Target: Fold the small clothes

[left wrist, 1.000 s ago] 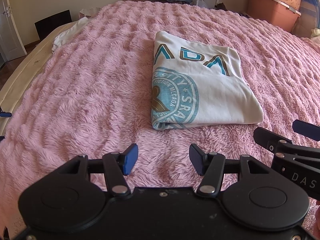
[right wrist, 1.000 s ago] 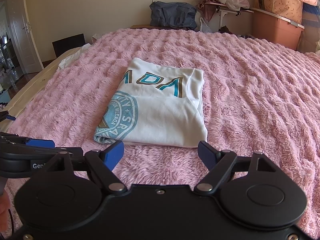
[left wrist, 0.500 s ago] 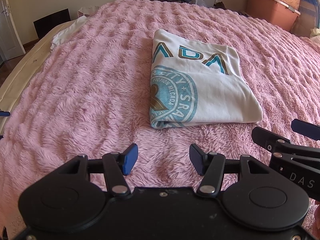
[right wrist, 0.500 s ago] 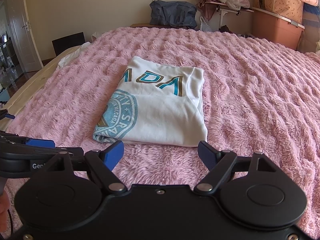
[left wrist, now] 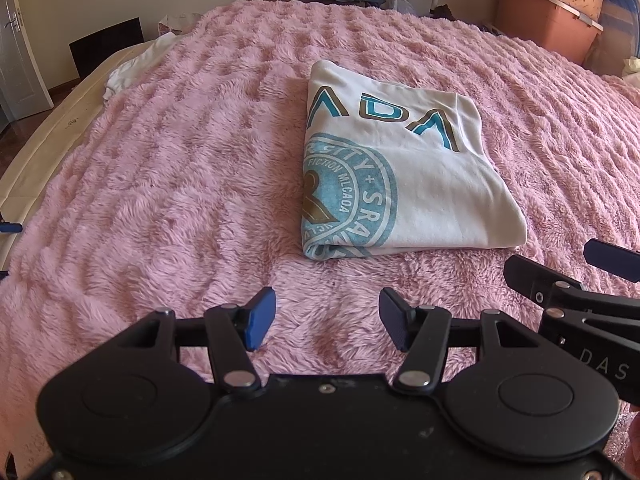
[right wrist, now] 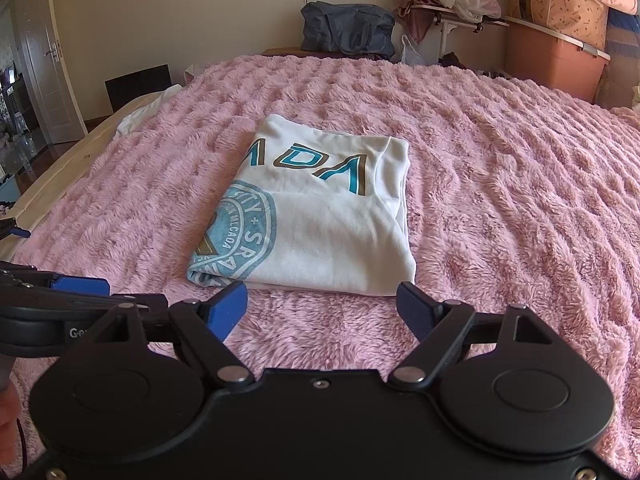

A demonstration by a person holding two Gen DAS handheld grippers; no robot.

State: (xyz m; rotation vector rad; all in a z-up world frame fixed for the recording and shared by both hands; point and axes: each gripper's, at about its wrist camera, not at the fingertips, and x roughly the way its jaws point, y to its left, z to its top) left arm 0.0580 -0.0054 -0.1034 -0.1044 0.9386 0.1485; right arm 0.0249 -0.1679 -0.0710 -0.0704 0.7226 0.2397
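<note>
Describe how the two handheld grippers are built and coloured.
Both are matte black plastic. The left gripper and right gripper each have two round housings, silver pivot screws, linkage arms and blue finger pads. White lettering marks their sides: "DAS" on the right gripper, "Ge" on the left.

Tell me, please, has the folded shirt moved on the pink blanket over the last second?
No. The folded shirt lies in the same place on the pink blanket, with its near edge and creases unchanged; the slight shifts in the views come from the cameras.
</note>
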